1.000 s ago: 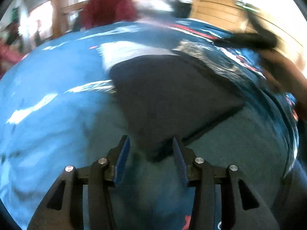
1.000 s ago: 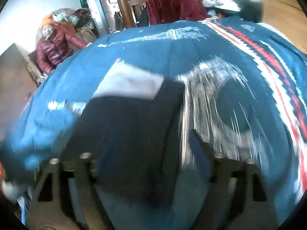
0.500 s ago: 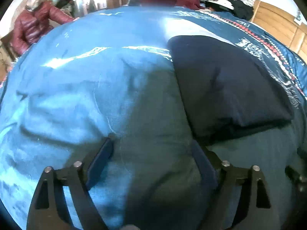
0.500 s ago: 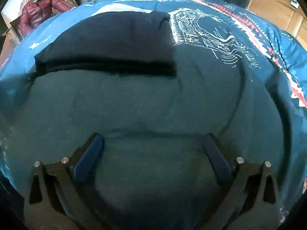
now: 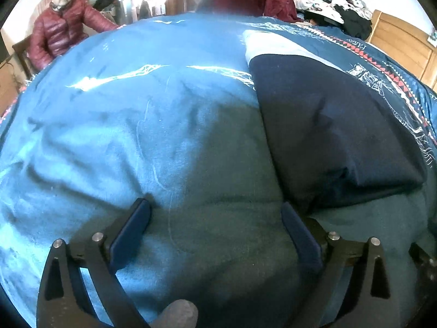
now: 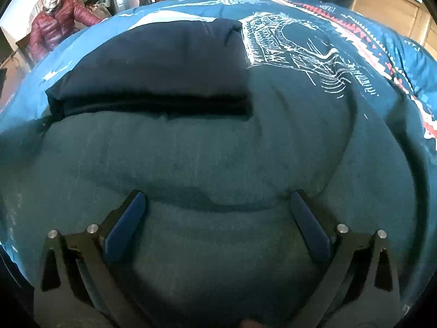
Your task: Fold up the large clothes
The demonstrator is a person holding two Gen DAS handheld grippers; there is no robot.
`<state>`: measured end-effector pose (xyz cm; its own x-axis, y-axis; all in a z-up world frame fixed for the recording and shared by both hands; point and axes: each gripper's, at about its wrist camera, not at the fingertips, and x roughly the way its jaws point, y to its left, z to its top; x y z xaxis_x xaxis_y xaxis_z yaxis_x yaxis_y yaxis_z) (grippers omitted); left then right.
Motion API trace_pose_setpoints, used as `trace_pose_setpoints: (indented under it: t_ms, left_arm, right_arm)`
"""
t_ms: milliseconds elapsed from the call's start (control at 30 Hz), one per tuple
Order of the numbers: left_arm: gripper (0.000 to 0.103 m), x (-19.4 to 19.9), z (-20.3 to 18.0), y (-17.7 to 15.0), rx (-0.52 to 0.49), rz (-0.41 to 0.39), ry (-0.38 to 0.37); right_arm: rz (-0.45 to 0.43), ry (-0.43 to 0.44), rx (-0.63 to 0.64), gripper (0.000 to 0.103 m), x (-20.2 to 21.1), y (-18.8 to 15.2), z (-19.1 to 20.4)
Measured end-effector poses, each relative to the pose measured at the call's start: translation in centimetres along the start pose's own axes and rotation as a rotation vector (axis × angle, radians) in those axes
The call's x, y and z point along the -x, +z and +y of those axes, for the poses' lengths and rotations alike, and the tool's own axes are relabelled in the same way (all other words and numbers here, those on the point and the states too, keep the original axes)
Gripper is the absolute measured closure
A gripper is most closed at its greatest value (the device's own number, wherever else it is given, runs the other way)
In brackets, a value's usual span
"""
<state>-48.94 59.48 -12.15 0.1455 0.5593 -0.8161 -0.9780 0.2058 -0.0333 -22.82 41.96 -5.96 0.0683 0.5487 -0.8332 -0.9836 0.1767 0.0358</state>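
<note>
Folded dark garment [image 6: 153, 65] lies ahead of both empty, spread tools.

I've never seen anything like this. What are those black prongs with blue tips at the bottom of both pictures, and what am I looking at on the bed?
No robot here: a person holds a two-fingered gripper in each hand, each with a wide-angle camera looking along its fingers. One picture comes from the left gripper, the other from the right gripper. The blue tips are their finger pads. Both grippers are open and hold nothing. In front of them lies a folded dark navy garment on a blue patterned bedspread. The left gripper's right pad sits near the garment's corner. Behind the bed, a person in a red puffy jacket sits, and clothes are piled at the far side.
</note>
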Motion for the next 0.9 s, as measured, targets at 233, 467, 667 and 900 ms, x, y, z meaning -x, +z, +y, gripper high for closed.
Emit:
trace_pose_setpoints:
  t_ms: [233,467,667,900]
  left_arm:
    - [0.003,-0.22,-0.02,0.33,0.001,0.008,-0.004]
    - [0.001,-0.52,0.27,0.21,0.006,-0.007,-0.023]
    - [0.001,-0.63,0.13,0.18,-0.004,-0.007,-0.011]
    - [0.000,-0.62,0.13,0.19,-0.003,-0.006,-0.012]
  right_arm:
    - [0.002,0.009,-0.011,0.000,-0.11,-0.16,-0.05]
    - [-0.003,0.012,-0.011,0.000,-0.16,-0.27,-0.05]
    - [-0.004,0.017,-0.010,0.000,-0.15,-0.30,-0.10]
    - [-0.008,0.020,-0.014,0.000,-0.13,-0.16,-0.25]
